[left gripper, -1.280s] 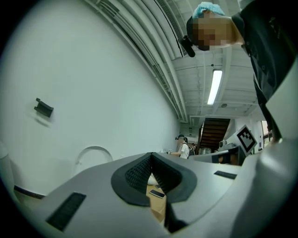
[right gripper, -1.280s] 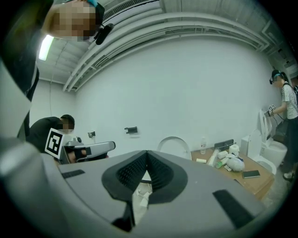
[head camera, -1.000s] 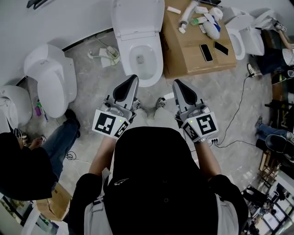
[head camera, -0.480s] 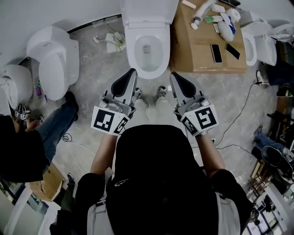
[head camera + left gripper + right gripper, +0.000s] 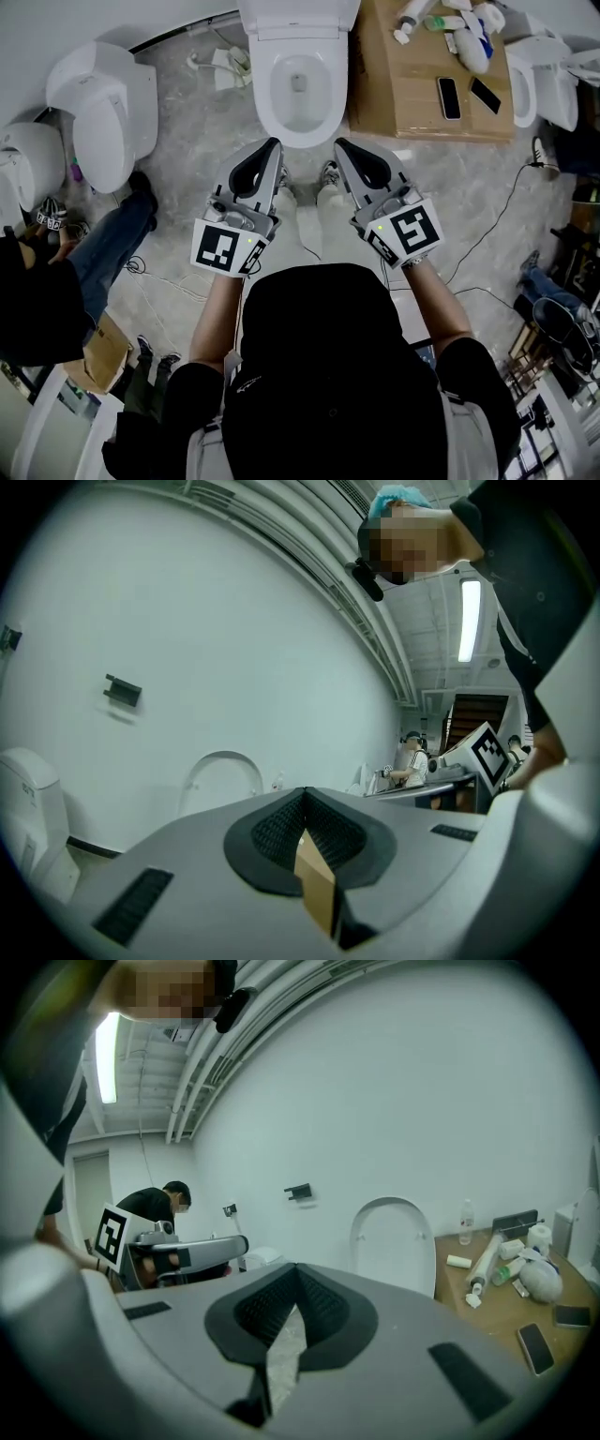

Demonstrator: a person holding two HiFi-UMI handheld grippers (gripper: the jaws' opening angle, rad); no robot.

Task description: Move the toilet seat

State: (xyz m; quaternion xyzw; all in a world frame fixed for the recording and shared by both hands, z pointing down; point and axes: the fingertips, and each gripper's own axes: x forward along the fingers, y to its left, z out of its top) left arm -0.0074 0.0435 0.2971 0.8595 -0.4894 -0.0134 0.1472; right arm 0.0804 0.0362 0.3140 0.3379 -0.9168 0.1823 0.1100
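Note:
The white toilet (image 5: pixel 298 89) stands against the wall at the top of the head view, its bowl open. Its lid (image 5: pixel 300 17) is raised against the wall and also shows as the lid (image 5: pixel 222 782) and the lid (image 5: pixel 394 1239) in the gripper views. Whether the seat ring is up with it I cannot tell. My left gripper (image 5: pixel 271 147) (image 5: pixel 305 797) is shut and empty, just short of the bowl's front rim on its left. My right gripper (image 5: pixel 340 146) (image 5: pixel 298 1277) is shut and empty, level with it on the right.
Two more toilets (image 5: pixel 103 127) stand at the left, another toilet (image 5: pixel 539 80) at the right. A cardboard box (image 5: pixel 412 94) beside the bowl carries phones and bottles. A person in jeans (image 5: pixel 98 267) crouches at the left. A cable (image 5: pixel 487 230) trails over the floor.
Both grippers have dipped and come closer to the bowl's front rim. The toilet has slid towards the top of the head view. Both stay shut.

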